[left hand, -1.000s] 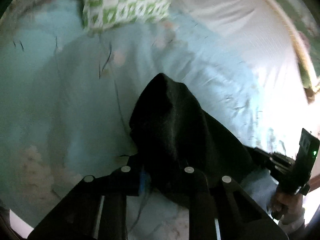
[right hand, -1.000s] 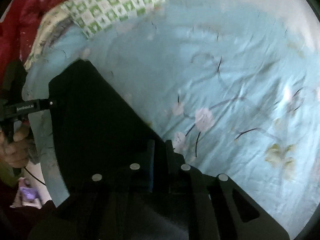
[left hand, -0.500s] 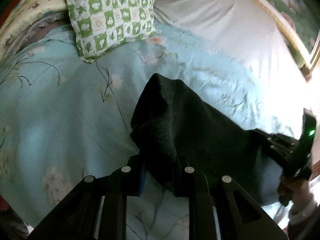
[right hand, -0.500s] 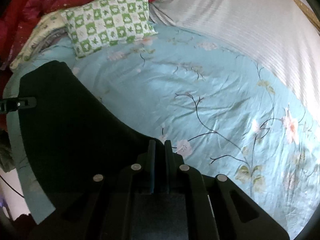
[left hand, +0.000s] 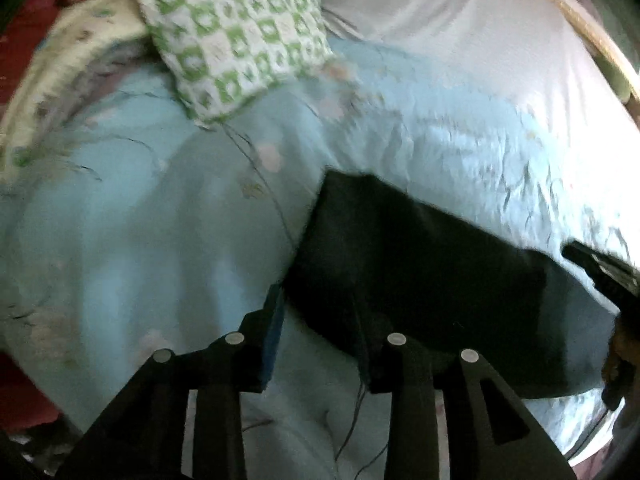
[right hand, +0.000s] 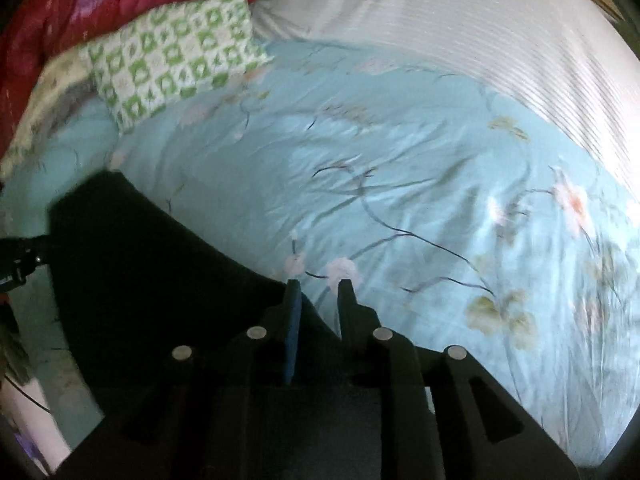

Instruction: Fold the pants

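Pale blue floral quilt (right hand: pixel 400 168), checked pillow (left hand: pixel 240 36).

a green checked pillow (right hand: pixel 172 52) lies on a pale blue floral bedspread (right hand: pixel 420 184), beside a red quilt (right hand: pixel 52 12).

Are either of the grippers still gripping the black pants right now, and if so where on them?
Neither. Both sets of jaws are opening. The left gripper and right gripper have let go of the black pants, which lie on the blue bedspread with their near edge between the fingers.
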Demonstrator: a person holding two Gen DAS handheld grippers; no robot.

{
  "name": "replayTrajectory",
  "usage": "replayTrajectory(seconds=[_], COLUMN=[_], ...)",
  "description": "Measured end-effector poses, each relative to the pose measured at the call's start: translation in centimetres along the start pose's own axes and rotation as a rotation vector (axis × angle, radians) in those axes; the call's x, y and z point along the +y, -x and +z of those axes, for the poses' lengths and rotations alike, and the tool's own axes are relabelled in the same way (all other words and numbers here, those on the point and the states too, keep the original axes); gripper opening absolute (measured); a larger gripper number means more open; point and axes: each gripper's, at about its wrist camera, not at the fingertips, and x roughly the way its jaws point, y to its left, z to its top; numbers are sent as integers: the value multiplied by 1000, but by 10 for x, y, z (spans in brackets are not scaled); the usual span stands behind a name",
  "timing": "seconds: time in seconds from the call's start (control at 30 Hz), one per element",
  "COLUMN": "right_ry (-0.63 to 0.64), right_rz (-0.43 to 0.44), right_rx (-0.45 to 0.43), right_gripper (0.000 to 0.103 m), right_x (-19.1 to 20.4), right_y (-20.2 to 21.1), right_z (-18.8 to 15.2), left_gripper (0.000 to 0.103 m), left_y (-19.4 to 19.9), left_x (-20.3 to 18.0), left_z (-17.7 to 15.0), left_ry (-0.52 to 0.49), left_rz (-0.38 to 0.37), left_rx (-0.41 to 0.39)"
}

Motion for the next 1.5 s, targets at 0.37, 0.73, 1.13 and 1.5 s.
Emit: replayTrajectory(seconds=[0.37,0.73,1.13,1.5], right_ry=[-221,-480,-761,-896], right_rz=[-8,-172,-264,-182], right_rx=[-75,-149,-195,-229], right_gripper=[35,36,36,36], right_x=[-56,-123,-184,-217], right_y=[86,168,207,197], right_z=[-69,-159,-226,-243], left_gripper=[39,47,52,54], left_y=[18,-5,-26,-56], left_x=[-64,-225,-420,-536], left_z=[9,-16,-52,-76], left_ry=[-63,-398,-821,-1014], left_rz=[-214,-449,-642,-718], left_rx=[37,196,343,478])
